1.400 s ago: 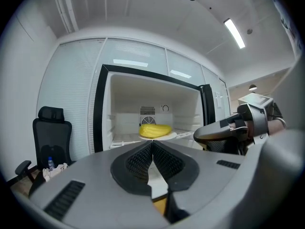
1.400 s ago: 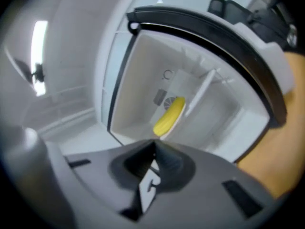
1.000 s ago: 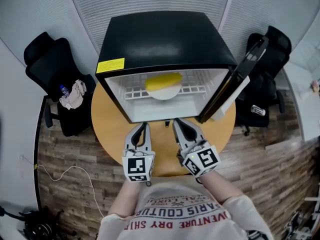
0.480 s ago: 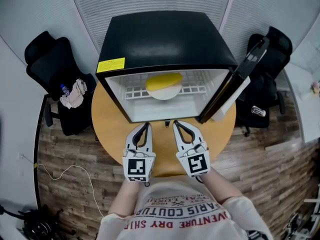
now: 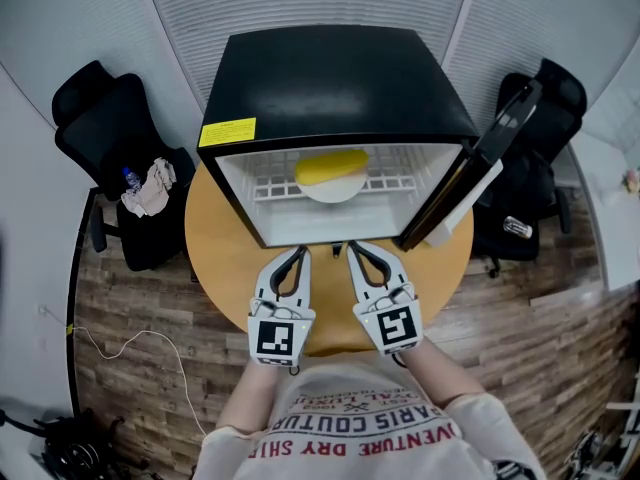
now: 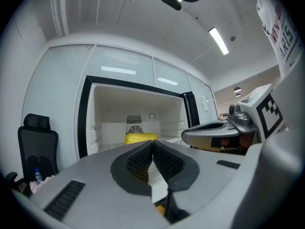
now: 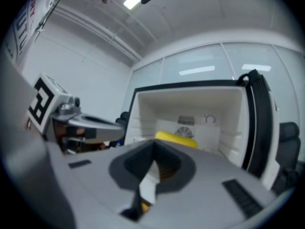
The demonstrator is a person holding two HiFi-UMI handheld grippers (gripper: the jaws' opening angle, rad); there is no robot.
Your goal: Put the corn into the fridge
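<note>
The yellow corn [image 5: 332, 166] lies on a white plate [image 5: 334, 189] on the wire shelf inside the open black mini fridge [image 5: 335, 78]. Its door [image 5: 497, 158] is swung out to the right. Both grippers hover over the round wooden table [image 5: 225, 253], just in front of the fridge opening. My left gripper [image 5: 301, 254] is shut and holds nothing. Beside it, my right gripper [image 5: 352, 248] is also shut and empty. The left gripper view shows the corn [image 6: 141, 138] beyond the closed jaw tips [image 6: 152, 142]. The right gripper view shows the corn [image 7: 176, 140] past its own tips [image 7: 153, 144].
A black office chair [image 5: 105, 138] with a cloth and a bottle on its seat stands left of the table. Another black chair [image 5: 540, 168] with a can [image 5: 517, 226] stands behind the open door at right. A thin cable [image 5: 130, 343] runs across the wood floor.
The right gripper has turned and shifted slightly left, nearer the left one. The left gripper has edged a little right. The corn has stayed on its plate.
</note>
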